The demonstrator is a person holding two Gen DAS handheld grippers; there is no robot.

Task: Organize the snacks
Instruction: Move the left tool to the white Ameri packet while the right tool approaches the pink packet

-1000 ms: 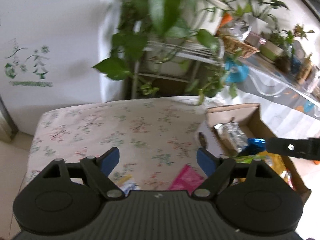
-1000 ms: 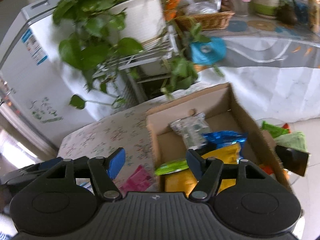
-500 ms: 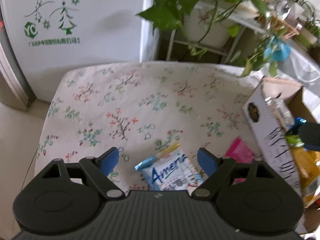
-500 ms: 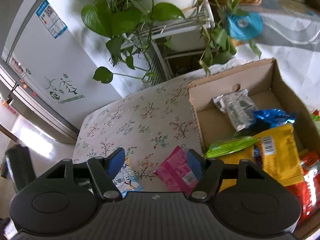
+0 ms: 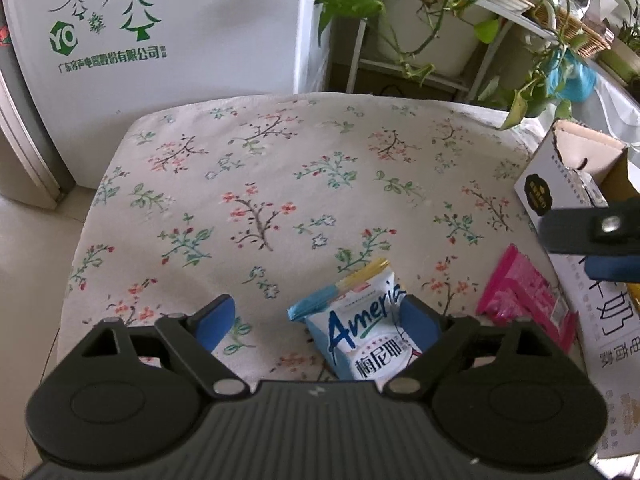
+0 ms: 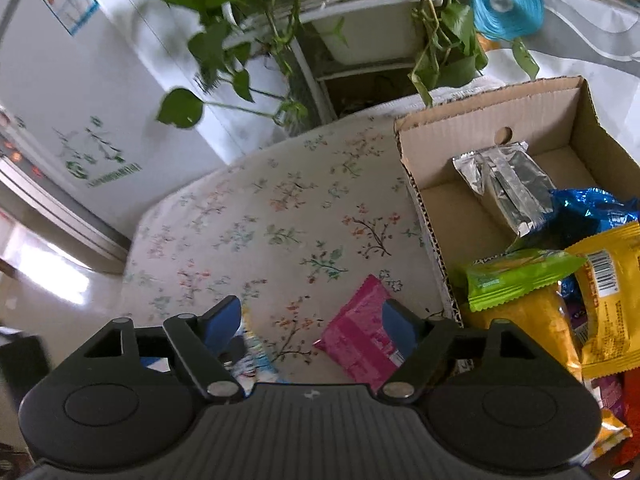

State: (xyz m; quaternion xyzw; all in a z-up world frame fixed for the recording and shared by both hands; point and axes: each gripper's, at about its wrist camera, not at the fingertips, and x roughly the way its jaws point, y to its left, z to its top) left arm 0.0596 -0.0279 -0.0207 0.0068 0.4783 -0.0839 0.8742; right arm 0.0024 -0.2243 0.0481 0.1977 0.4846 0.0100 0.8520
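While opening, right gripper point(image 6: 312, 322) straddles pink packet point(image 6: 362, 338) — untouched.

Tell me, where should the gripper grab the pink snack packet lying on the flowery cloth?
Probably across its middle, coming from above. The pink packet lies flat on the cloth, free on both long sides, and the right gripper, jaws opening, hangs over it.

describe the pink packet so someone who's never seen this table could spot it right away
Find the flowered tablecloth and go to the side of the open cardboard box. The pink packet lies flat on the cloth just outside the box wall. It is the only pink one; the white and blue snack bag lies farther from the box.
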